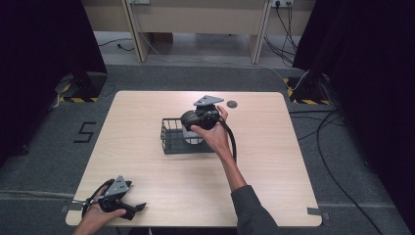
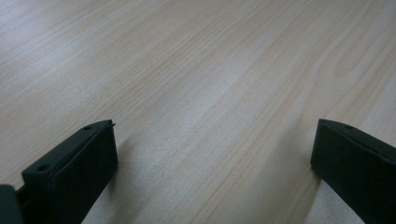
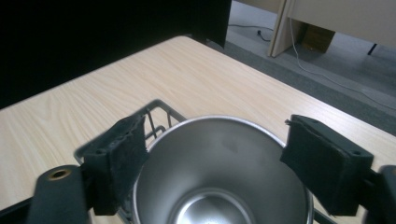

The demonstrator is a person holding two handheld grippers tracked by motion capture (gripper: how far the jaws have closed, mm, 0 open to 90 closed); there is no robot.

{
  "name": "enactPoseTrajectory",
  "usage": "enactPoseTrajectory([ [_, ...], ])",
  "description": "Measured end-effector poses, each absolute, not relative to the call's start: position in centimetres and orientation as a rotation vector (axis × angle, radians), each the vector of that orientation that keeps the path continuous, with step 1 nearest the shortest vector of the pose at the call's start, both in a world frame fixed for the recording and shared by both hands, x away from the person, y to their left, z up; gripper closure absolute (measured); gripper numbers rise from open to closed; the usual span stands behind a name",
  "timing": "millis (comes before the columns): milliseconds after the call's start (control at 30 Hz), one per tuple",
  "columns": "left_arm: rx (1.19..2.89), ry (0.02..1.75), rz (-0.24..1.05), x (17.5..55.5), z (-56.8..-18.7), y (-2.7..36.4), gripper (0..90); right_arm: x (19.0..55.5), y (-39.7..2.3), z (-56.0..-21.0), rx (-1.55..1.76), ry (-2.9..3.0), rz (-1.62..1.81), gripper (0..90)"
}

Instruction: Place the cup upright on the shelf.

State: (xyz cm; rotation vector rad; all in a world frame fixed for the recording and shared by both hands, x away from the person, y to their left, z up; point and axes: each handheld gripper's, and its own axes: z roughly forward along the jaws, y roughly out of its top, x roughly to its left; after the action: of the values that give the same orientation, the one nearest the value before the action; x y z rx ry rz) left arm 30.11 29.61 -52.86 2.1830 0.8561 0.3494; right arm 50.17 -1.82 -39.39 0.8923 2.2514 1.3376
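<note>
Near the middle of the surface (image 1: 147,166), the right gripper (image 3: 212,161) is hanging over a steel cup (image 3: 219,172) that is standing upright inside a black wire basket (image 1: 169,139). In the right gripper view its fingers (image 3: 119,158) are straddling the cup's rim, one at each side; the left one is looking like it is at or just touching the rim, the right one a little apart, so not pressing yet, cup not grasped. The cup's mouth is facing straight up toward the gripper, its long axis vertical, directly below and between the fingers. My read: the coming move is a squeeze across the rim, then a lift out of the basket; the basket wire just beside the left finger could be snagging. The left gripper (image 1: 117,198) is resting far off at the near left corner of the surface, fingers (image 2: 70,172) spread wide with only bare wood between them. The right hand (image 1: 213,134) is much nearer the cup.
</note>
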Motion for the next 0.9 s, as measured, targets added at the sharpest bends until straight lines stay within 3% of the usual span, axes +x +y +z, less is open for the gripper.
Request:
enactPoseTrajectory([
  [67, 2.183, 0.856, 0.349, 30.1, -52.9, 29.6, 0.0, 50.0, -1.9, -39.0, 0.882, 2.246, 1.352, 9.5],
  [100, 2.185, 0.855, 0.349, 30.1, -52.9, 29.6, 0.0, 49.9, -1.9, -38.8, 0.877, 2.244, 1.355, 11.0],
  [133, 2.183, 0.856, 0.349, 30.1, -52.9, 29.6, 0.0, 49.7, -2.0, -38.5, 0.866, 2.236, 1.365, 18.8],
  [233, 2.183, 0.855, 0.35, 30.1, -52.9, 29.6, 0.0, 49.4, -2.1, -38.3, 0.863, 2.231, 1.368, 12.2],
  [367, 2.183, 0.855, 0.35, 30.1, -52.9, 29.6, 0.0, 48.9, -2.7, -37.9, 0.859, 2.219, 1.387, 16.3],
  [900, 2.188, 0.854, 0.353, 30.1, -52.9, 29.6, 0.0, 46.4, -6.8, -37.2, 0.878, 2.163, 1.415, 15.4],
])
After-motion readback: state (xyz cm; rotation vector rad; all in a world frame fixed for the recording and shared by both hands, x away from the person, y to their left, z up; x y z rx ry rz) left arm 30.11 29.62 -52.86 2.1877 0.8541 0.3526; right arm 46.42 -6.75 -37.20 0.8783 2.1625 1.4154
